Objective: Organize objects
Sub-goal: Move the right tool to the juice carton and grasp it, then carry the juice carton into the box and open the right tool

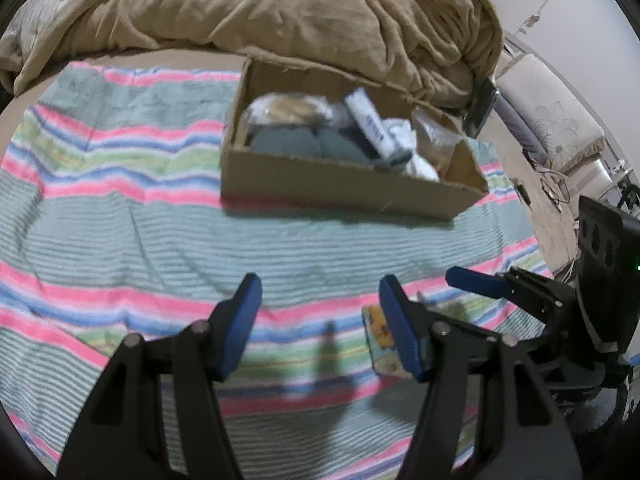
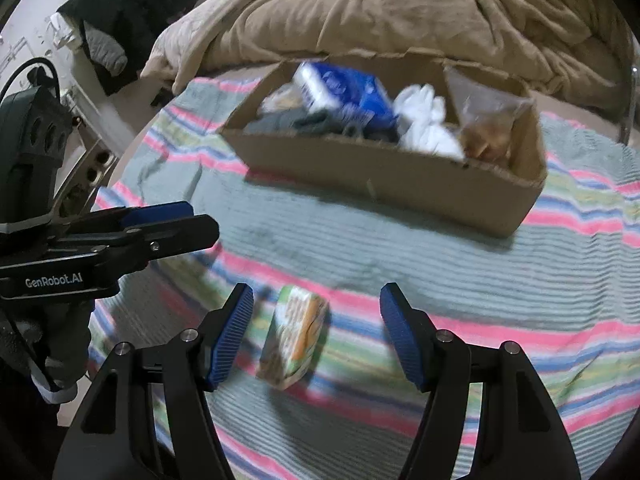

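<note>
A small green-and-orange printed packet lay on the striped towel covering the bed, between the gaping, empty right tongs; the left tongs also stood open, empty, near the filled brown cardboard box

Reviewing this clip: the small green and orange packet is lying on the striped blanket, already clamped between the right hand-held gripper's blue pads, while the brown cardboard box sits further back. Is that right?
Not quite. In the right wrist view the small green and orange packet lies on the striped blanket between the open pads of the right hand-held gripper, untouched. The brown cardboard box does sit further back.
</note>
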{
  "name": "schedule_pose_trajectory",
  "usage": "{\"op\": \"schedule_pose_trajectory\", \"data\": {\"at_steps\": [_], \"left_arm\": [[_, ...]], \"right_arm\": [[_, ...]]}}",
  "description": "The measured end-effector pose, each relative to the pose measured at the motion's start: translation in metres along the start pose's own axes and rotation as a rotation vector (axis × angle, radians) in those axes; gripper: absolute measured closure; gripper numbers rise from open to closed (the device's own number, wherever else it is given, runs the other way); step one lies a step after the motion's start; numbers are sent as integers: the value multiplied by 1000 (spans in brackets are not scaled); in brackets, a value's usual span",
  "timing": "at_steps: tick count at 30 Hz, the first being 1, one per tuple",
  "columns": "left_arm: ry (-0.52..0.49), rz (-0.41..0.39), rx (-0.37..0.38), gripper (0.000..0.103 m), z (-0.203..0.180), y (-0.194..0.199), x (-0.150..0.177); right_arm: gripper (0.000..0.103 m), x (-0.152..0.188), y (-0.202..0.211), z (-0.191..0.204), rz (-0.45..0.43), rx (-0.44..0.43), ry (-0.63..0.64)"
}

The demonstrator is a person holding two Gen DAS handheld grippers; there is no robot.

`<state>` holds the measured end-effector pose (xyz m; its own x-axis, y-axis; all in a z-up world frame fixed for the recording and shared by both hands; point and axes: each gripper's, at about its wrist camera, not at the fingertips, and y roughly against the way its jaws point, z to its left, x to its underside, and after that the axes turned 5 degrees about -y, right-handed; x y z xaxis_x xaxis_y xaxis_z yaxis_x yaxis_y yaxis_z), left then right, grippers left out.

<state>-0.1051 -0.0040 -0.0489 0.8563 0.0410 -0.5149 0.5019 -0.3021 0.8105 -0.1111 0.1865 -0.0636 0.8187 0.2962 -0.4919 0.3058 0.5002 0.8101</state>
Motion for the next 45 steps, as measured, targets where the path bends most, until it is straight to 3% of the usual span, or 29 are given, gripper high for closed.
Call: {"op": "schedule_pose_trajectory", "data": {"at_steps": [12,15,17,21,36,45], "left_arm": [[17,38,-24,40,8,-6,22],[21,50,-31,40,11,-7,27],[28,61,-33,40,13,-8,32],[33,79,-37,40,14,-11,39],[19,59,-31,40,4,-6,28],[15,19,-28,40,-1,-2,14]], "right_arm": [[35,22,-22,12,76,-12,16],[48,24,-24,12,81,-8,18],[67,25,-27,12,90,-4,24],[77,28,-26,13,93,-21,36],[78,12,7,3,18,-18,38],[78,-8,38,-20,-64,26,14]]}}
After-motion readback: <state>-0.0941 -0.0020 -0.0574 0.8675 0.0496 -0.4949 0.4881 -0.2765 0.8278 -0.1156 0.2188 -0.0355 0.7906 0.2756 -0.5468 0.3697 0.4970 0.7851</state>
